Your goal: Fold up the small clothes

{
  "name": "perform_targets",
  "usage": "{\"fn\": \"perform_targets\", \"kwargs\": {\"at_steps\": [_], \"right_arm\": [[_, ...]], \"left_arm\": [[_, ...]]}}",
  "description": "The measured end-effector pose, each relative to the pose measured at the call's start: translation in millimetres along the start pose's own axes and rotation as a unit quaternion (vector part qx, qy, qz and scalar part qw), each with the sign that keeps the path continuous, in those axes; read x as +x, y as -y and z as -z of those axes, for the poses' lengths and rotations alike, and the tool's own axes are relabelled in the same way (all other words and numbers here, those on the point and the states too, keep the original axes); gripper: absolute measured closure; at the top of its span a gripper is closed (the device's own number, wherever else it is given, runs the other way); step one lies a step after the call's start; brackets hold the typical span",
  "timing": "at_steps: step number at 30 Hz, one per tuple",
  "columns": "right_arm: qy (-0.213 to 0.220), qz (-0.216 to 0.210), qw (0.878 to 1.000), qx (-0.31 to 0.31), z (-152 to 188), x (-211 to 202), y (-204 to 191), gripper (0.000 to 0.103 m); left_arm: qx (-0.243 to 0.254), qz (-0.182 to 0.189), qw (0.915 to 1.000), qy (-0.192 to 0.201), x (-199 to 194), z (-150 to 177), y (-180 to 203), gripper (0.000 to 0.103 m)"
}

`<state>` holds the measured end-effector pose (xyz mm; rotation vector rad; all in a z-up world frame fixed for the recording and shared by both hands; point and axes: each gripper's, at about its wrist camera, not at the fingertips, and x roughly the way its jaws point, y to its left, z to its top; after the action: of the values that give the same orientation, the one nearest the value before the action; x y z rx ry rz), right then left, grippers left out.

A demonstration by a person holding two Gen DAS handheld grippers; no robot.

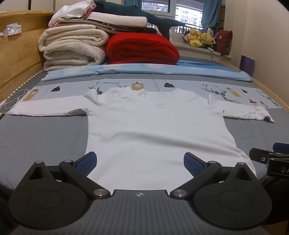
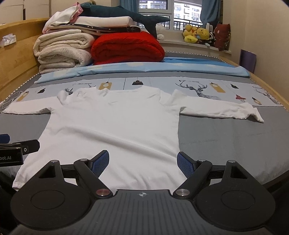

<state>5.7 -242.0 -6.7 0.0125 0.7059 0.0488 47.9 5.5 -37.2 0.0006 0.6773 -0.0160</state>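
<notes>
We work over a bed with a grey cover (image 1: pixel 45 137); a wooden frame (image 1: pixel 16 59) runs along its left edge. Across the middle lies a printed sheet (image 2: pixel 207 86) with deer and lamp motifs, and behind it a light blue sheet (image 1: pixel 162 71). At the far end we count two bedding piles: a stack of cream blankets (image 1: pixel 72 48) topped with folded linens, and one red quilt (image 1: pixel 142 48) touching it on the right. One dark plush shark (image 2: pixel 122 12) rests across the top. A window (image 2: pixel 162 7) with blue curtains faces apartment blocks; its sill carries a cluster of yellow plush toys (image 1: pixel 200 38); their number we cannot tell.

One garment: a white long-sleeved shirt (image 1: pixel 155 126), spread flat on the grey cover, hem toward us, collar on the printed sheet, both sleeves stretched sideways.

Two tools. The left gripper (image 1: pixel 140 163) hovers at the hem, fingers spread wide, holding nothing. The right gripper (image 2: pixel 143 162) is likewise wide apart over the hem's right part, empty.
</notes>
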Motion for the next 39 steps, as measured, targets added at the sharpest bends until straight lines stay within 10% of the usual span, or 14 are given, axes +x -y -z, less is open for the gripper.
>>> {"fn": "perform_targets", "kwargs": {"at_steps": [21,26,33,39], "right_arm": [[-0.005,-0.007,1.000,0.001,-1.8,0.6,-0.8,0.030],[-0.020,-0.022,0.999,0.022,-1.5,4.9,6.1,0.060],[-0.092,-0.048,0.993,0.057,8.2,29.8,7.2,0.059],[-0.232,-0.142,0.959,0.082,30.9,75.6,-22.7,0.049]], "left_arm": [[-0.015,0.007,0.9998,-0.013,3.3,-2.2,-5.0,0.001],[-0.057,0.025,0.9960,-0.064,21.8,-1.0,-26.4,0.050],[-0.098,0.020,0.9840,-0.148,58.9,-4.2,-76.9,0.057],[-0.011,0.057,0.9750,-0.215,89.2,-23.0,-132.9,0.056]]}}
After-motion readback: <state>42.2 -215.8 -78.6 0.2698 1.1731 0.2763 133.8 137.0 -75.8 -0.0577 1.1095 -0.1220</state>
